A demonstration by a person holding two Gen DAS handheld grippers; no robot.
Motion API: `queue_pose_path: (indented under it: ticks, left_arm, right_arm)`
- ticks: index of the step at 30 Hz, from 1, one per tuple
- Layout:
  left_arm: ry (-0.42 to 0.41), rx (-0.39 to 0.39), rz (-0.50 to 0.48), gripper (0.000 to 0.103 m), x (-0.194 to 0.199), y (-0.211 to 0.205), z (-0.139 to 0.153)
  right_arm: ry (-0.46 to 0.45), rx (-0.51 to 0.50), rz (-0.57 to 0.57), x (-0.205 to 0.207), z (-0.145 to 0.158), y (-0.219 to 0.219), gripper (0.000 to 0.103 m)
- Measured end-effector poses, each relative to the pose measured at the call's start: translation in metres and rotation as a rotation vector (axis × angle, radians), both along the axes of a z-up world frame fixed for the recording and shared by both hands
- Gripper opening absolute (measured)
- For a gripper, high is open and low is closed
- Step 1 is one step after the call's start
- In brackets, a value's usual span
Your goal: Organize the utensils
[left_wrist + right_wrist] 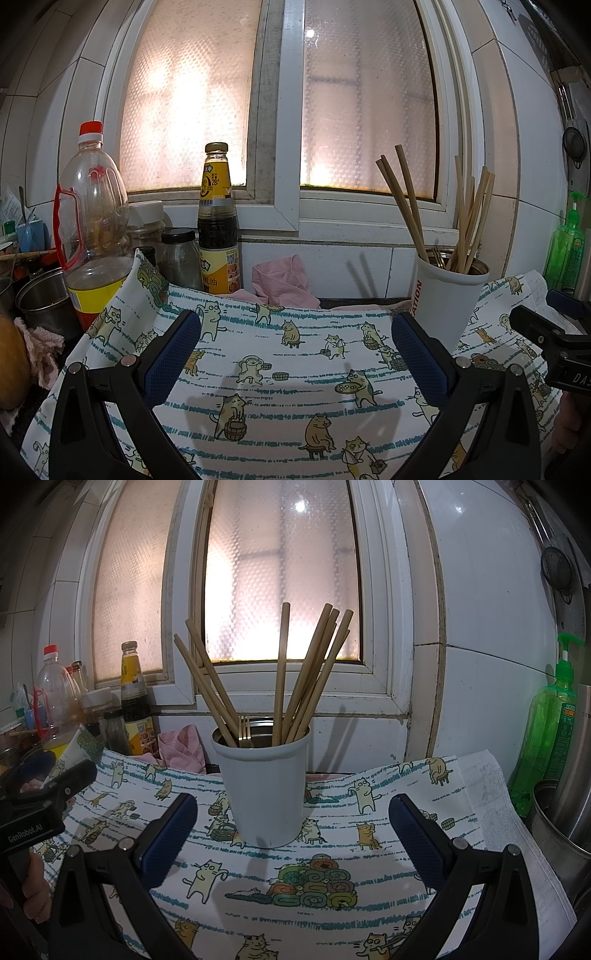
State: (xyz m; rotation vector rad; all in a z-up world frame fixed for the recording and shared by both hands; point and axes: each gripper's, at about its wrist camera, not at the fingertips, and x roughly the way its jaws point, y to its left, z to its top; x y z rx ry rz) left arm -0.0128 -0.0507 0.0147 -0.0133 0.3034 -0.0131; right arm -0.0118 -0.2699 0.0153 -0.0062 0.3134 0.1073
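Chopsticks, long tan bamboo (295,675) | upright in white paper cup (264,794), ahead between right gripper (291,834) jaws | both grippers wide open, empty; left gripper (295,354) | light, stiff, smooth: pinch mid-shaft

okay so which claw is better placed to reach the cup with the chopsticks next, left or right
Right, probably. The right claw is open and faces the white cup nearly head-on, with the cup centred between its fingers. From the open left claw, the cup sits off towards its right finger, so it would need to swing sideways first.
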Motion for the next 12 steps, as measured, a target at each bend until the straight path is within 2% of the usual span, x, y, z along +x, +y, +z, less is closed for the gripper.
queue_pose_path:
  ticks: [12]
  left_arm:
    - [0.007,-0.001,0.000,0.102,0.0007,0.0002,-0.0003]
  right_arm:
    - [0.001,0.000,0.000,0.0001,-0.0001,0.0000,0.103]
